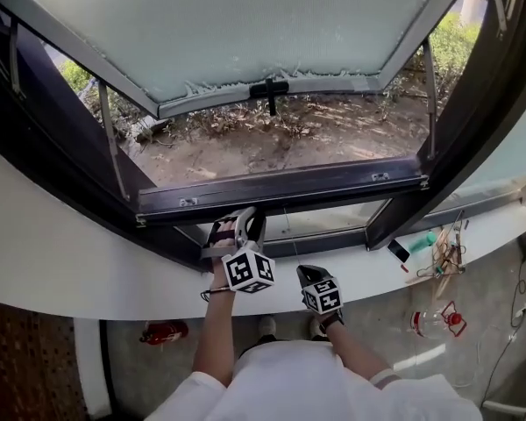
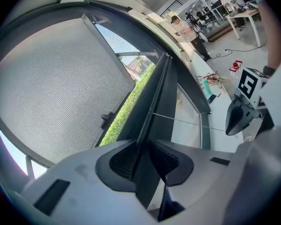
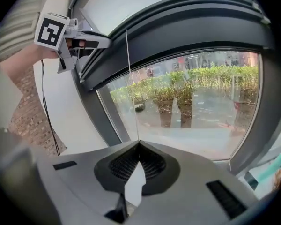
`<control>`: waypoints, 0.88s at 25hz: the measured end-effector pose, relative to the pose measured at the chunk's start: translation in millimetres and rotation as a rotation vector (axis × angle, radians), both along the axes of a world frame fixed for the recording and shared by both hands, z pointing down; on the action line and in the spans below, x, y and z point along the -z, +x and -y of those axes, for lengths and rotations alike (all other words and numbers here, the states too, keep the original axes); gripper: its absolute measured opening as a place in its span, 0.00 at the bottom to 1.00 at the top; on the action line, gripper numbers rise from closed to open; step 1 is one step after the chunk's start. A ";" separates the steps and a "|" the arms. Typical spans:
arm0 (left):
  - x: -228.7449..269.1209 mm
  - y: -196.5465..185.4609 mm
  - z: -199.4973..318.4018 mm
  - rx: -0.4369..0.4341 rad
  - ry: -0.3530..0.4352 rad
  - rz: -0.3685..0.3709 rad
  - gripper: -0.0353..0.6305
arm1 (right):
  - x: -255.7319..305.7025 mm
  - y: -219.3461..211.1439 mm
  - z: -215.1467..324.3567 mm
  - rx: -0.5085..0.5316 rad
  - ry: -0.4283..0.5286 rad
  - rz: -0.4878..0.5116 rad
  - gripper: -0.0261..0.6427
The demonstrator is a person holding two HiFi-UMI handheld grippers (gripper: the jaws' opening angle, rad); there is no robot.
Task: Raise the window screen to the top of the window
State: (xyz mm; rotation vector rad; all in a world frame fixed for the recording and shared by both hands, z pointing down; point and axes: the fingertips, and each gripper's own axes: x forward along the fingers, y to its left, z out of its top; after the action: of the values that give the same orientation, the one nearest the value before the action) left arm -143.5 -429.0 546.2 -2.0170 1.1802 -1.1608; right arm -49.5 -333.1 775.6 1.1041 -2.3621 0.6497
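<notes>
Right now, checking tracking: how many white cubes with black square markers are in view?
2. The cube on the left gripper, at the dark window frame; the cube on the right gripper, lower.

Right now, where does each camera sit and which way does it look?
Head view: on the person's head, facing steeply down at the swung-out window panel and dark bar; both forearms, left gripper, right gripper show.
Left gripper view: on the left gripper, facing along the bar its jaws clamp; its own jaws and the right gripper show.
Right gripper view: on the right gripper, facing up the thin cord it pinches; its jaws and the left gripper show.
Shared: each gripper view shows the other gripper.
</notes>
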 end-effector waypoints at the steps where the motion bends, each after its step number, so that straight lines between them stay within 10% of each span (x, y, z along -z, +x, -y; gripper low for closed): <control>1: 0.9 -0.7 1.4 0.001 0.004 0.000 0.18 | -1.3 2.2 2.0 0.001 0.002 -0.011 0.04; 12: -1.4 0.6 0.7 0.005 0.011 -0.001 0.18 | -71.6 39.9 -46.2 -0.025 -0.166 -0.071 0.04; 22: -2.3 -0.8 -1.0 0.025 0.041 0.047 0.15 | -69.4 47.2 -60.4 0.009 -0.092 -0.114 0.04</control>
State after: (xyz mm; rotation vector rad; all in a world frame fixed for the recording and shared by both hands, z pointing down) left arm -144.3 -428.0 548.5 -1.9392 1.1994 -1.1799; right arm -2.3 -272.6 844.9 1.0612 -2.2174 0.6669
